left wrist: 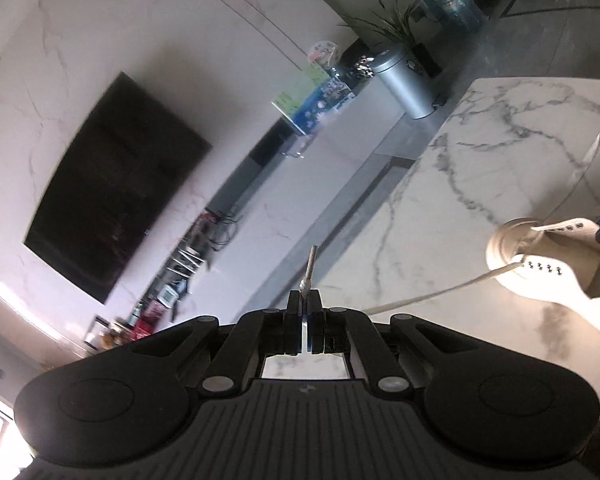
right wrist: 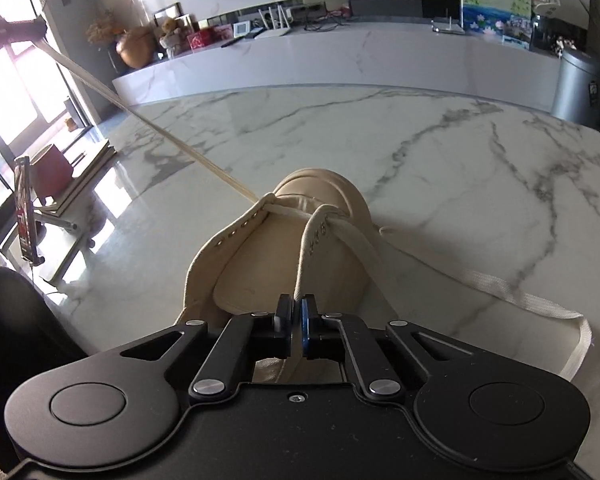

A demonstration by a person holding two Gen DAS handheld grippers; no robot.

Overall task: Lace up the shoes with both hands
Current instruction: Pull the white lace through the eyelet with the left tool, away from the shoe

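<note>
While both fingers pinch lace (right wrist: 148, 120) and eyelet flap (right wrist: 314, 240), shoe (right wrist: 300, 248) sits mid-table (right wrist: 420, 140).

Both wrist views angled down, sharing shoe (left wrist: 548, 272) (right wrist: 284, 248)

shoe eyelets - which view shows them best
The right wrist view. It looks down on the cream shoe, with both rows of eyelets visible and the lace leaving the front one. The left wrist view catches the shoe only at its right edge, small, with one short eyelet row side-on.
</note>
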